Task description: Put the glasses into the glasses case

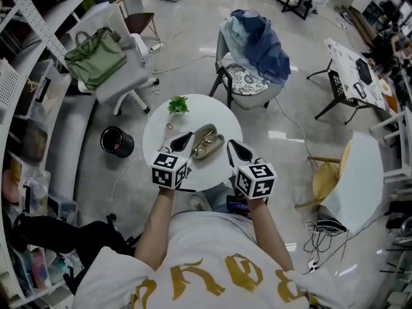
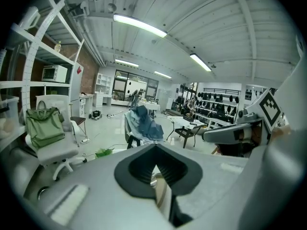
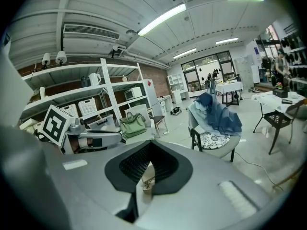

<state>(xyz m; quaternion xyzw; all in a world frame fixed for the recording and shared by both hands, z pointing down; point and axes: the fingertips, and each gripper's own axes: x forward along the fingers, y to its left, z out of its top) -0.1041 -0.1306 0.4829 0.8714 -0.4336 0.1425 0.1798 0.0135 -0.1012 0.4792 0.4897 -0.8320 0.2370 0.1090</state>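
An olive glasses case [image 1: 207,141] lies open in the middle of the round white table [image 1: 206,111], and the glasses look to rest inside it. My left gripper [image 1: 185,137] hovers just left of the case, its jaws shut on nothing. To the right of the case is my right gripper [image 1: 233,145], also shut and empty. In the left gripper view the jaw tips [image 2: 154,146] meet, and a sliver of the case [image 2: 162,189] shows in the gap below them. In the right gripper view the tips [image 3: 151,143] meet too, with part of the case and glasses [image 3: 147,182] below.
A small green plant [image 1: 178,105] stands at the table's far edge, with a tiny object [image 1: 169,126] near it. Around the table are a chair with blue cloth [image 1: 254,56], a white chair holding a green bag [image 1: 96,60], and a black bin [image 1: 117,141].
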